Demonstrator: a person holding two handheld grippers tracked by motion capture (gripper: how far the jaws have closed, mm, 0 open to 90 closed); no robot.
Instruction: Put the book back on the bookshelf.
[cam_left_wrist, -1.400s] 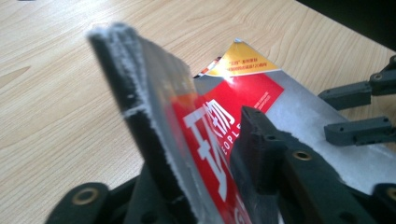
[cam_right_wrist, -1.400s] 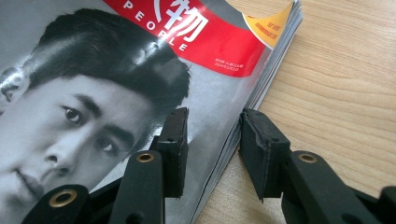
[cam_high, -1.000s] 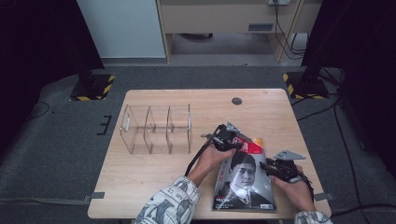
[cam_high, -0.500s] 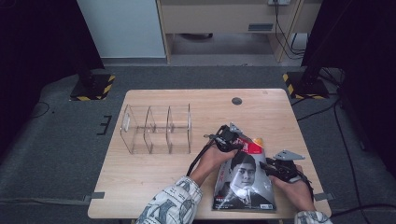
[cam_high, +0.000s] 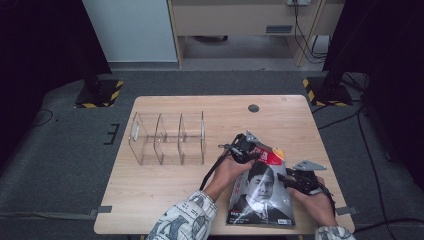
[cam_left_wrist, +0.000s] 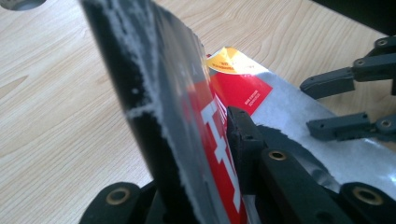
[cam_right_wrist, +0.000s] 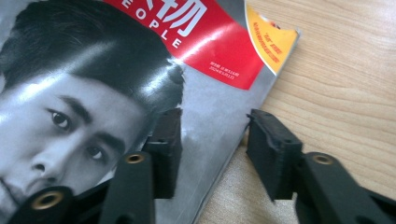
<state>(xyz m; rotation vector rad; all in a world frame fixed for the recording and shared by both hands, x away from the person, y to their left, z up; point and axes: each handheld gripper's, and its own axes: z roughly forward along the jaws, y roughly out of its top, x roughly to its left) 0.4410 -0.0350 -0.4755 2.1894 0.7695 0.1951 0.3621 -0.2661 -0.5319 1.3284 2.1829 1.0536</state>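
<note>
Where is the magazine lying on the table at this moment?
In the high view, the magazine lies at the table's near right part, between the left gripper and right gripper.

Soft overhead light is falling evenly on the wooden table (cam_high: 165, 185), while the floor and the room's sides are sinking into deep shadow. Glare is washing pale streaks across the glossy magazine (cam_right_wrist: 93, 84) cover in the right gripper view. In the left gripper view the lifted cover edge is blurring close to the lens, and the high view is looking soft and slightly grainy throughout.
</note>
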